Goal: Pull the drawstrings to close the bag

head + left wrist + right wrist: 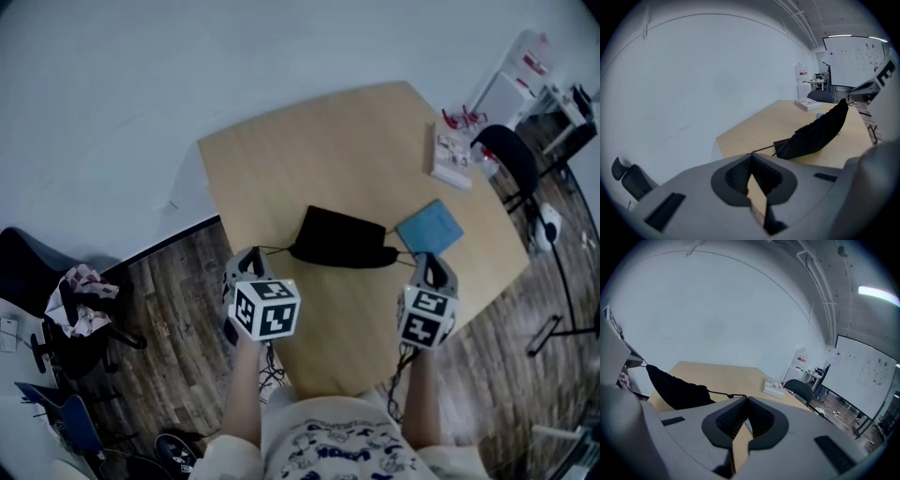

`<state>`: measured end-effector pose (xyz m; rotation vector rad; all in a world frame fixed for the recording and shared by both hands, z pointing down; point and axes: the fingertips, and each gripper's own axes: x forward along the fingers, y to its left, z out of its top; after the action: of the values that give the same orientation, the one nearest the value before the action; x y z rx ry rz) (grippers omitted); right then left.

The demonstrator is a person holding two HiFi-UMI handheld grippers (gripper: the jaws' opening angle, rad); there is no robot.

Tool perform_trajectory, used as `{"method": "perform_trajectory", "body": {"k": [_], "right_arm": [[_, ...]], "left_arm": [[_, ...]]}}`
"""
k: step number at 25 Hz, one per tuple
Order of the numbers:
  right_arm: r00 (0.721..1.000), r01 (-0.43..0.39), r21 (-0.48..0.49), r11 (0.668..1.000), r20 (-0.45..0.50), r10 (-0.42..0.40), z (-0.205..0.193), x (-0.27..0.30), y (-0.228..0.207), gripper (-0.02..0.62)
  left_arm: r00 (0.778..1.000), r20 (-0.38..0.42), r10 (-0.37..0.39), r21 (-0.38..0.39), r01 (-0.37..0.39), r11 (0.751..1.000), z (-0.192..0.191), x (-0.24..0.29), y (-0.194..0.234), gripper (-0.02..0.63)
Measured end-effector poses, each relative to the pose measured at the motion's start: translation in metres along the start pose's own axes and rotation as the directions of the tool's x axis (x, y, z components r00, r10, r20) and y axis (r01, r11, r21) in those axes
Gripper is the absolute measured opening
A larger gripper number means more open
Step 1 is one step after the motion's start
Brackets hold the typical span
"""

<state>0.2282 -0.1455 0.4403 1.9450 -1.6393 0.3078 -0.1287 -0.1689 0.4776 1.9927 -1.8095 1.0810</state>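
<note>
A black drawstring bag [342,239] lies on the wooden table [281,169], its gathered edge toward me. My left gripper [249,257] is shut on the left drawstring [274,250], which runs taut from the bag's left corner. My right gripper [427,261] is shut on the right drawstring [405,253]. In the left gripper view the cord [764,149] runs from the lifted bag [815,131] into the closed tips [751,154]. The right gripper view shows a knotted cord [725,394] leading from the bag [675,389] into the closed tips [746,398].
A blue notebook [429,227] lies beside the bag's right end. A book [452,150] rests near the table's far right edge, with a black office chair [506,159] beyond it. Another chair with cloth on it [80,300] stands on the floor at left.
</note>
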Motion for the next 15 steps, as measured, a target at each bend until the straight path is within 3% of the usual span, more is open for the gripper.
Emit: {"method": "perform_trajectory", "body": {"k": [15], "right_arm": [[0.995,0.088,0.081,0.993,0.029,-0.091,0.012,-0.022,-0.027,0.005]], "left_arm": [[1.000,-0.008,0.018,-0.150,-0.019,0.988,0.001,-0.013,0.022,0.002]]}}
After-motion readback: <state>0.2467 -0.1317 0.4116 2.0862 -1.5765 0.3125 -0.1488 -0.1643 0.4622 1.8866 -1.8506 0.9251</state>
